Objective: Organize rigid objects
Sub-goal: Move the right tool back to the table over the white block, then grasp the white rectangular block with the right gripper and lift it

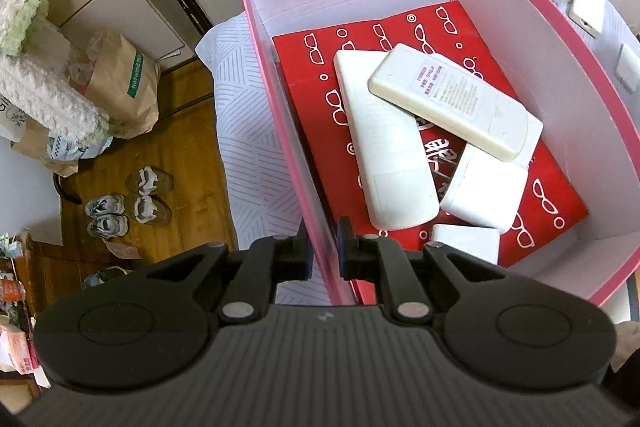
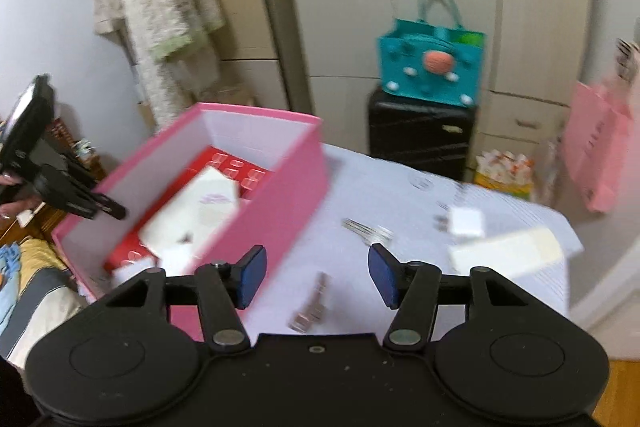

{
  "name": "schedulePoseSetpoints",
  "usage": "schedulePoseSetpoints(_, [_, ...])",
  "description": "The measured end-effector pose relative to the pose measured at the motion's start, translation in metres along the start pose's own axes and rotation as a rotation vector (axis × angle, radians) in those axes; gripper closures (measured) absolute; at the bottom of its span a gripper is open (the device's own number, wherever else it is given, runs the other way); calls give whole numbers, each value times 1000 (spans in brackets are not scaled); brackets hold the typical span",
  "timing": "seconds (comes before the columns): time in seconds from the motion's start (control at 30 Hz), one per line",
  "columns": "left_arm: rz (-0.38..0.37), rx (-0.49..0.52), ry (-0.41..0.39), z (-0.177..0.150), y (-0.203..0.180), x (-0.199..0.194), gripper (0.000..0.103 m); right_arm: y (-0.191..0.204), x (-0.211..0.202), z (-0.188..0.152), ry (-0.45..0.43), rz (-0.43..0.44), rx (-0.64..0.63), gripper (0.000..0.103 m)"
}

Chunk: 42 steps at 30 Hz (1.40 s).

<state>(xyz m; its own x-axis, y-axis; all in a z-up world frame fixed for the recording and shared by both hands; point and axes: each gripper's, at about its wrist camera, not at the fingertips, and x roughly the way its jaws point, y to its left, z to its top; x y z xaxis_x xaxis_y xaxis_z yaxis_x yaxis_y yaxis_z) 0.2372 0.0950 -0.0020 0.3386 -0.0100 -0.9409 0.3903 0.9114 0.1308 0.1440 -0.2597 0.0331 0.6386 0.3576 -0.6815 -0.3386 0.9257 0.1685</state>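
Note:
A pink box (image 1: pixel 262 67) with white inner walls stands on the pale patterned cloth. Inside lies a red glasses-print box (image 1: pixel 308 83) with two white remotes (image 1: pixel 384 147) (image 1: pixel 452 103) and a white block (image 1: pixel 484 191) piled on it. My left gripper (image 1: pixel 324 247) is shut on the box's near side wall; the right wrist view shows it (image 2: pixel 106 209) at the box's left corner. My right gripper (image 2: pixel 318 275) hangs open over the cloth, right of the pink box (image 2: pixel 280 203), holding nothing. Beyond it lie a white charger (image 2: pixel 466 221), a long white remote (image 2: pixel 506 253) and metal pieces (image 2: pixel 370 231) (image 2: pixel 310 311), all blurred.
A black suitcase (image 2: pixel 420 131) with a teal bag (image 2: pixel 430 63) on top stands behind the table. A pink bag (image 2: pixel 596 147) hangs at the right. Paper bags (image 1: pixel 120 87) and shoes (image 1: pixel 128 203) sit on the wooden floor to the left. The table edge runs past the long remote.

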Motion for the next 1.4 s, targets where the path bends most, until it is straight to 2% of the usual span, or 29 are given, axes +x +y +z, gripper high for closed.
schedulePoseSetpoints(0.23, [-26,-54,-9,0,5,6,93,-40,13,-30,47,-74,21,38])
schedulePoseSetpoints(0.33, [-38,-76,-12,-1,7,7,93,-59,28,-44,88,-110,26,33])
schedulePoseSetpoints(0.53, [-51,-94,-13,-2,10,7,93,-92,58,-70,174,-156,184,31])
schedulePoseSetpoints(0.67, [-56,-103,-15,-2,11,7,93,-93,65,-70,137,-200,196,26])
schedulePoseSetpoints(0.77, [-60,-107,-15,-3,12,7,93,-92,76,-68,112,-200,178,14])
schedulePoseSetpoints(0.93, [-60,-108,-15,-3,12,7,93,-83,93,-63,88,-282,116,13])
schedulePoseSetpoints(0.97, [-60,-107,-16,-3,12,7,93,-81,93,-64,74,-282,102,19])
schedulePoseSetpoints(1.0, [-60,-107,-16,-3,12,7,93,-79,89,-64,59,-262,83,35])
schedulePoseSetpoints(1.1, [-64,-107,-16,-2,12,7,93,-74,80,-65,74,-232,19,54])
schedulePoseSetpoints(1.23, [-68,-106,-19,-2,13,8,93,-74,70,-67,76,-235,9,60])
schedulePoseSetpoints(1.27, [-69,-108,-19,-2,13,7,93,-76,70,-66,87,-235,28,52])
schedulePoseSetpoints(1.3, [-69,-108,-18,-2,13,7,93,-79,72,-66,102,-235,48,38])
schedulePoseSetpoints(1.33, [-68,-106,-19,-2,13,7,93,-81,75,-66,107,-234,60,35])
schedulePoseSetpoints(1.4, [-67,-106,-19,-2,13,7,93,-81,79,-69,76,-222,55,34])
